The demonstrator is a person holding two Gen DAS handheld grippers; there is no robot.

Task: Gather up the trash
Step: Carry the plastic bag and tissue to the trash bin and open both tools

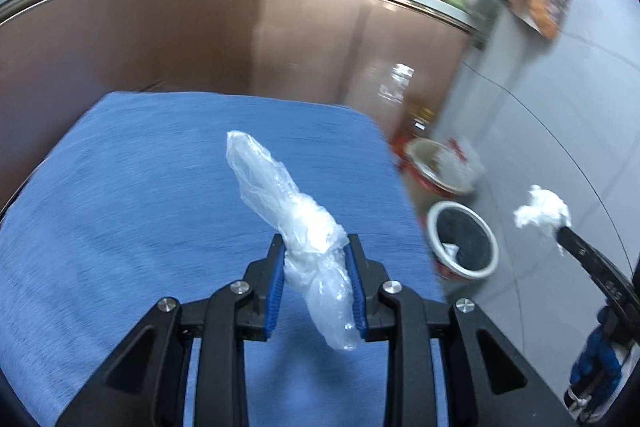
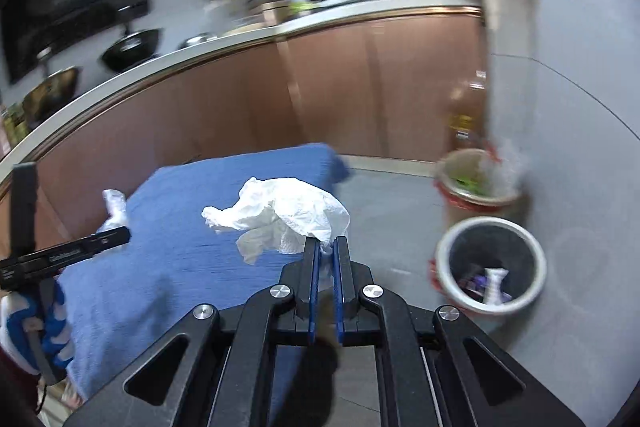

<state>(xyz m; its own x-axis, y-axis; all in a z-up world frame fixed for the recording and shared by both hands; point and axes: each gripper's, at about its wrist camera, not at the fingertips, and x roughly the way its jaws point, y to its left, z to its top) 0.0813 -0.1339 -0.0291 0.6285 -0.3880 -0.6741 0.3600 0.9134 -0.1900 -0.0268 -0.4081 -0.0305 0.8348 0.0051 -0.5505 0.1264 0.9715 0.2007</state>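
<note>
While the left gripper (image 1: 316,247) is clamped on a twisted clear plastic bag (image 1: 294,223), its blue pads press the bag's knotted middle from both sides, and the bag's long end sticks up and away over the blue cloth-covered surface (image 1: 140,195). The right gripper (image 2: 326,245) is nearly fully closed, pinching a corner of a crumpled white tissue (image 2: 288,213) that hangs out to the left of its tips, above the edge of the same blue surface. On the grey floor (image 2: 580,187) to the right stands a white-rimmed bin (image 2: 490,265) with a dark inside and some scraps in it. Just behind it sits a second bin (image 2: 476,183) lined with plastic. Brown cabinet fronts (image 1: 200,39) run behind.
</note>
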